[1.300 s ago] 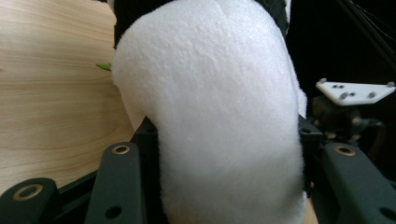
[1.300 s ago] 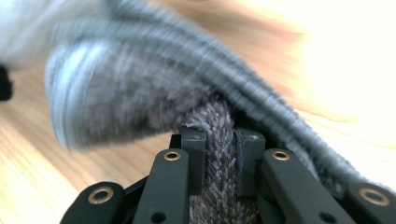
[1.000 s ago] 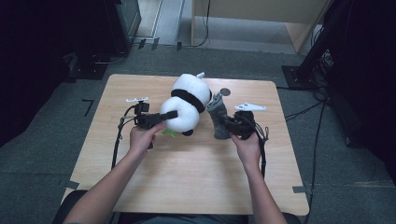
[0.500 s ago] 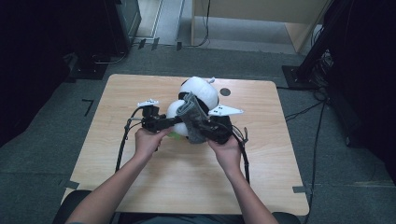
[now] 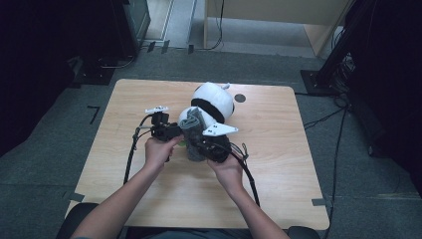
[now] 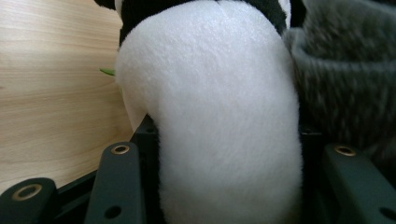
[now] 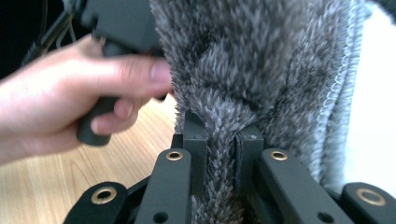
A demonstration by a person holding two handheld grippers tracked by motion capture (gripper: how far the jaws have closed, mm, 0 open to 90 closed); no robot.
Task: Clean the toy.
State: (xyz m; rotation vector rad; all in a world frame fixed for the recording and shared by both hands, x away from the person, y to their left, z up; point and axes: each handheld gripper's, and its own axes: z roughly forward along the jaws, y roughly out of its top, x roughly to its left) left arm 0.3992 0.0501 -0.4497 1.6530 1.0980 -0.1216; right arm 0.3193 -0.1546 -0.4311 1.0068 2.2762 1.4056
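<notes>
Panda plush toy (image 5: 211, 102) near the middle of the table (image 5: 278, 164), one white limb clamped between the left gripper's (image 5: 175, 132) jaws. Grey fuzzy cloth (image 7: 261, 79) pinched tight by the right gripper (image 7: 219, 140), jaws just closing on it, pressed up against the toy's lower end. Step in hand, by the look of it: dressing or wrapping the toy. Next: steady hold on the limb, cloth drawn over it without slipping.
</notes>
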